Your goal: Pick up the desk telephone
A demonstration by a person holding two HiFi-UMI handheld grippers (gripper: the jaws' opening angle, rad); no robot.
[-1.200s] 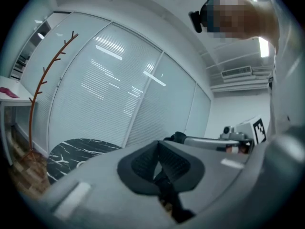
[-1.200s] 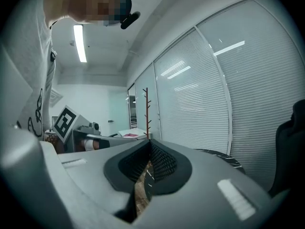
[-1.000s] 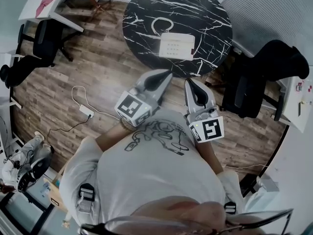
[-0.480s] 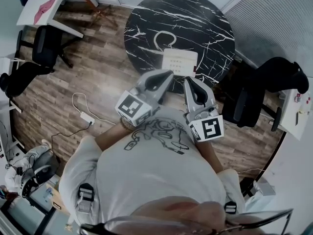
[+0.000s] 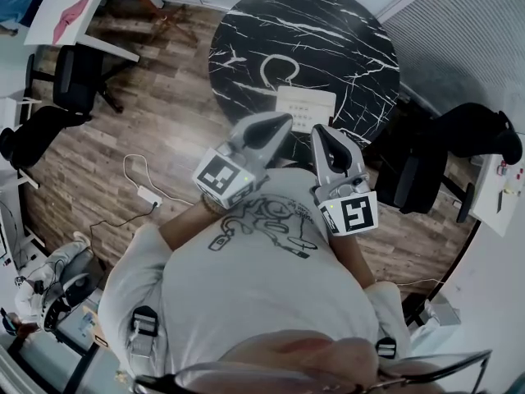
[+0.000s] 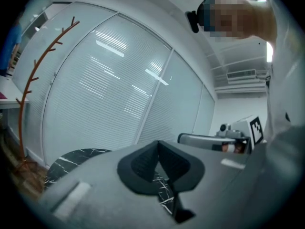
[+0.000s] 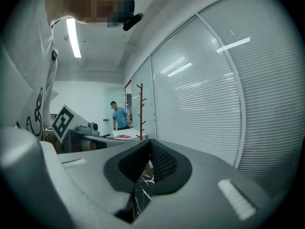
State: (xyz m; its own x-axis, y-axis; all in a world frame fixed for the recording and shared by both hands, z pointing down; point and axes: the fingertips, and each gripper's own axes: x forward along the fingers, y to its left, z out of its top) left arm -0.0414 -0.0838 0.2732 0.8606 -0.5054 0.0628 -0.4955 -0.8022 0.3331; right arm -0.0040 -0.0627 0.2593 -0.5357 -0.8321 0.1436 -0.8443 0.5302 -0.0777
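The white desk telephone [image 5: 305,109] lies on the near part of a round black marble table [image 5: 328,31], its cord [image 5: 275,68] looping away behind it. My left gripper [image 5: 283,121] is held level with its jaws shut and empty, its tip just short of the phone's near left corner. My right gripper [image 5: 318,131] is also shut and empty, its tip at the phone's near edge. In the left gripper view the shut jaws [image 6: 158,144] point over the table top [image 6: 71,161]. The right gripper view shows shut jaws [image 7: 150,144]; the phone is hidden in both gripper views.
Black office chairs stand at the left [image 5: 78,72] and at the right [image 5: 426,162] of the table. A power strip with its cable [image 5: 146,194] lies on the wooden floor. A white desk [image 5: 74,6] is at the far left. A person in blue [image 7: 119,116] stands by a coat stand [image 7: 141,109].
Both grippers have moved forward to the table's near edge, and the phone now sits right in front of their tips. Both stayed shut.
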